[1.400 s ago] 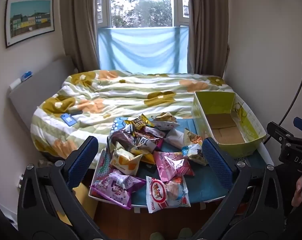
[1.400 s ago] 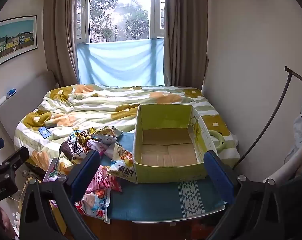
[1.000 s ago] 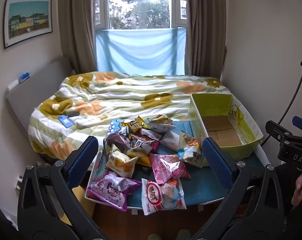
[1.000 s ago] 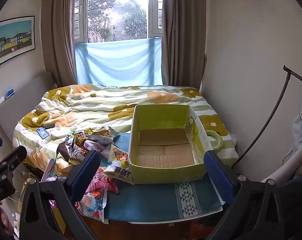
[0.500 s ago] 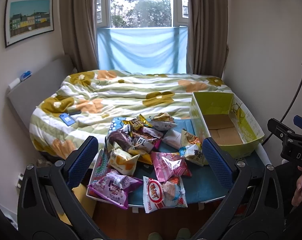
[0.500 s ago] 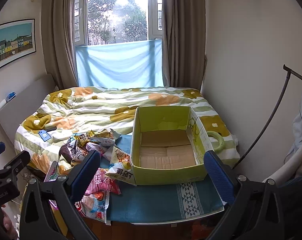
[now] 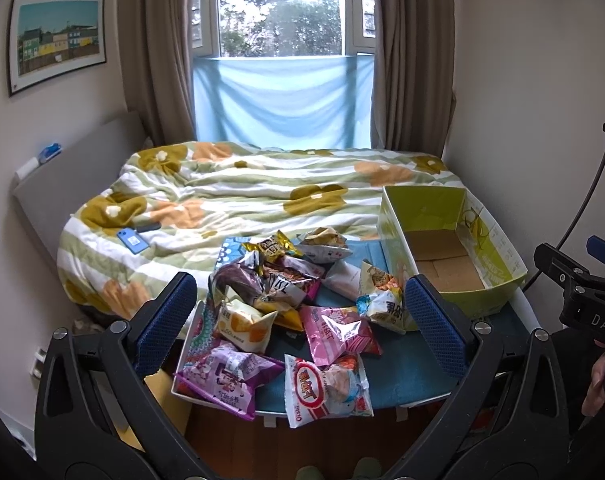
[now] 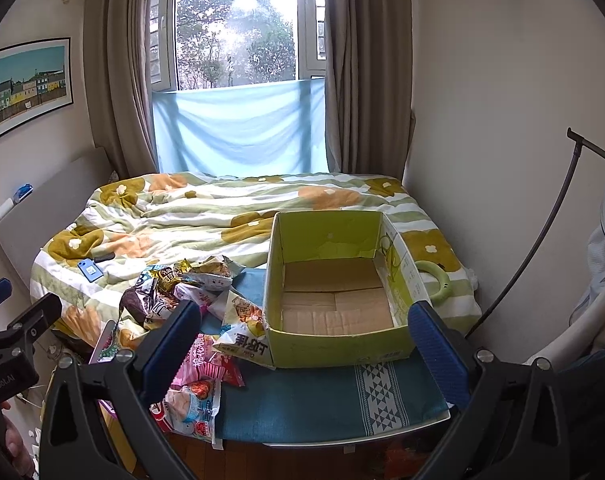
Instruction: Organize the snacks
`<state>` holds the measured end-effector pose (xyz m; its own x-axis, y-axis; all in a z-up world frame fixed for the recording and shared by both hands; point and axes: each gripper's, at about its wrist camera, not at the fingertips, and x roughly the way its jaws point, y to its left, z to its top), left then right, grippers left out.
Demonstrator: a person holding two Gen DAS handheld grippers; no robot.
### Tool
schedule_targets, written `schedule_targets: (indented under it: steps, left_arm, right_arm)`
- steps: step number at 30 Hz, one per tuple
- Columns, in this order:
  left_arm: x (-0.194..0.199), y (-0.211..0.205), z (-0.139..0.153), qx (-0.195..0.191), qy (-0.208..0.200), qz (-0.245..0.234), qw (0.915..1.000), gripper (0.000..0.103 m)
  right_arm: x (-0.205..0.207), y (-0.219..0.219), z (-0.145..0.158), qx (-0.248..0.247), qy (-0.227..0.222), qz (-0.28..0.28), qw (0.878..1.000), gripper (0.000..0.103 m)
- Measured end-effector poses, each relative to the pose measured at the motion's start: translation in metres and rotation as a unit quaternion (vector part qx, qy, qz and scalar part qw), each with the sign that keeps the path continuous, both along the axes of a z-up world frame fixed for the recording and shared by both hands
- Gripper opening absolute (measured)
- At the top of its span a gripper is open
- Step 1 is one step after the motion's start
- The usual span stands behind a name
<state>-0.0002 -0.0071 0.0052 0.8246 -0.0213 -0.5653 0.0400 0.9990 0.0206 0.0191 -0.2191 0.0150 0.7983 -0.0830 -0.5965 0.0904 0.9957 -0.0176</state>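
- left wrist view: the left gripper (image 7: 298, 324) is spread wide and holds nothing. the snack pile (image 7: 286, 300) sits mid-frame between its blue pads, apparently beyond them; the green box (image 7: 498, 280) is at the right.
- right wrist view: the right gripper (image 8: 302, 344) gapes wide, empty. the green box (image 8: 342, 344) sits between its fingers at centre; the snack pile (image 8: 190, 304) lies lower left.

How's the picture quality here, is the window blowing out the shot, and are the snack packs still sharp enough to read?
Left wrist view: the window is overexposed near the top, yet the snack packs stay sharp, with glare on the pink pack. Right wrist view: the window flares hazy white; the green box is evenly lit and crisp. Both views bend straight edges and are dark at the corners.
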Motion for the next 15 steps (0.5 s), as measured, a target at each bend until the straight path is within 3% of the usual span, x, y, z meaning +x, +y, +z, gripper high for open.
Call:
schedule_targets:
  steps: [15]
  left_arm:
    - [0.0, -0.0004, 0.0003, 0.001, -0.001, 0.0, 1.0, 0.103]
  right_arm:
    - [-0.0021, 0.0005, -0.0002, 0.002, 0.0, 0.001, 1.0, 0.103]
